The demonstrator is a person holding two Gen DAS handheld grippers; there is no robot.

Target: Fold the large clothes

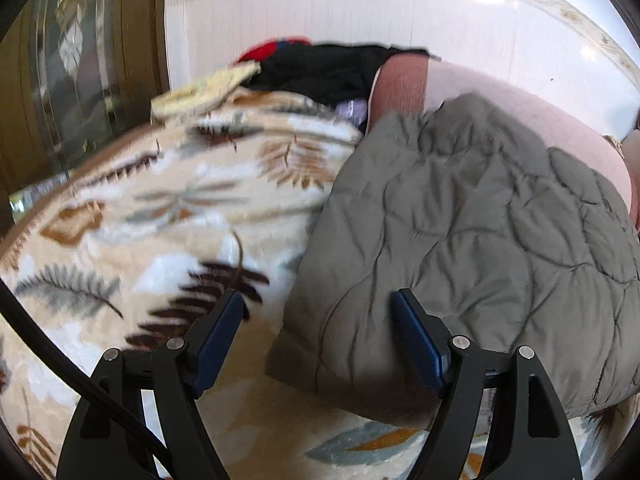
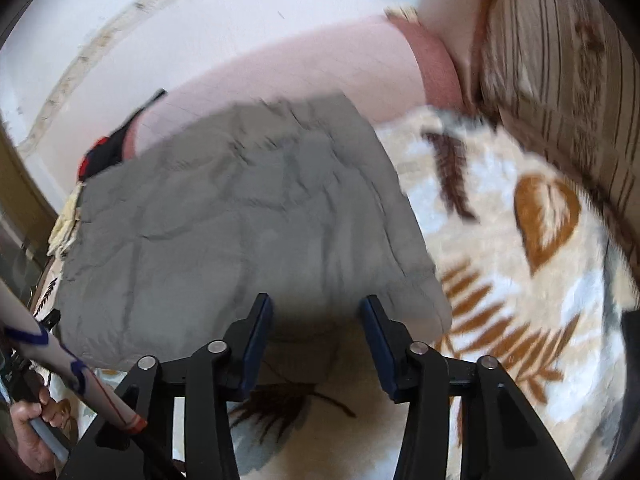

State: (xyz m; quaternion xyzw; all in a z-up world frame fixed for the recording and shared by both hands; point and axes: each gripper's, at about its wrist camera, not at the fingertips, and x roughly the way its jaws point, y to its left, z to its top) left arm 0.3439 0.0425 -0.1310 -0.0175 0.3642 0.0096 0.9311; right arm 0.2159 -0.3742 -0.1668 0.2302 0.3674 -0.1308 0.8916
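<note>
A grey-green quilted garment (image 1: 460, 240) lies folded into a thick block on a leaf-patterned blanket (image 1: 160, 220). My left gripper (image 1: 318, 300) is open at the garment's near left corner. Its right finger is over the fabric and its left finger is over the blanket. In the right wrist view the same garment (image 2: 240, 220) fills the middle. My right gripper (image 2: 317, 301) stands open over its near edge, with the fabric below the gap and no pad pressing on it.
A pile of black and red clothes (image 1: 320, 68) and a yellow cloth (image 1: 208, 92) lie at the back. A pink cushion (image 2: 300, 72) runs behind the garment. A striped cushion (image 2: 560, 80) stands on the right. A person's hand (image 2: 28, 432) shows at the lower left.
</note>
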